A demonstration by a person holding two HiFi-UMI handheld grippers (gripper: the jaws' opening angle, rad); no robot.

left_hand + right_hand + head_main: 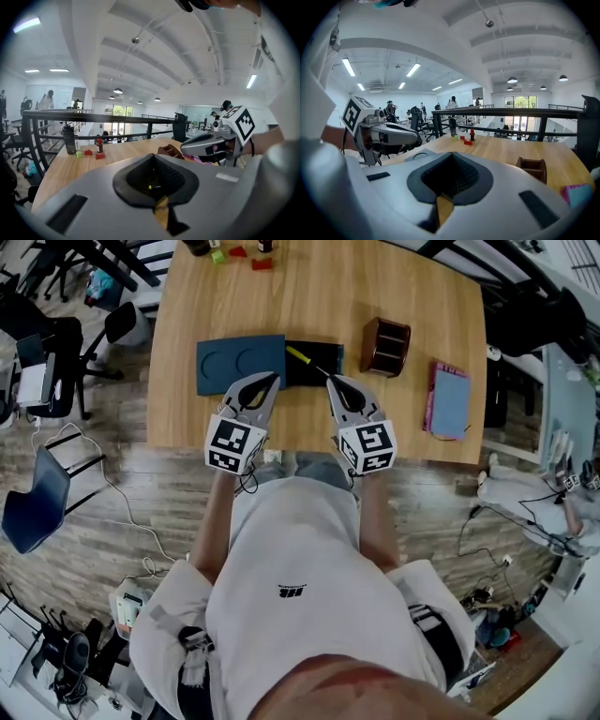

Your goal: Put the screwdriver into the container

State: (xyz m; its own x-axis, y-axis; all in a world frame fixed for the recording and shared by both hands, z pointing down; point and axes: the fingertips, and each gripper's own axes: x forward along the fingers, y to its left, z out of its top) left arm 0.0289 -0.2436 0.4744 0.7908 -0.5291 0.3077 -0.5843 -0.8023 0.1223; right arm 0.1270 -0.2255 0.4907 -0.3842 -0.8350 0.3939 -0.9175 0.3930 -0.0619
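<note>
A screwdriver (305, 359) with a yellow handle lies slantwise on a black mat (317, 365) at the table's near middle. My right gripper (331, 380) (451, 154) is shut, its tip at the screwdriver's metal end; no frame shows anything between its jaws. My left gripper (273, 379) (153, 157) is shut too and holds nothing, hovering just left of the screwdriver over a dark blue tray (239, 362). The brown wooden container (386, 346) (532, 168) stands upright to the right of the mat, apart from both grippers.
A pink and blue notebook (448, 399) lies near the table's right edge. A bottle (70, 139) and small red and green blocks (246, 253) sit at the far edge. Office chairs (56, 352) stand left of the table (309, 296).
</note>
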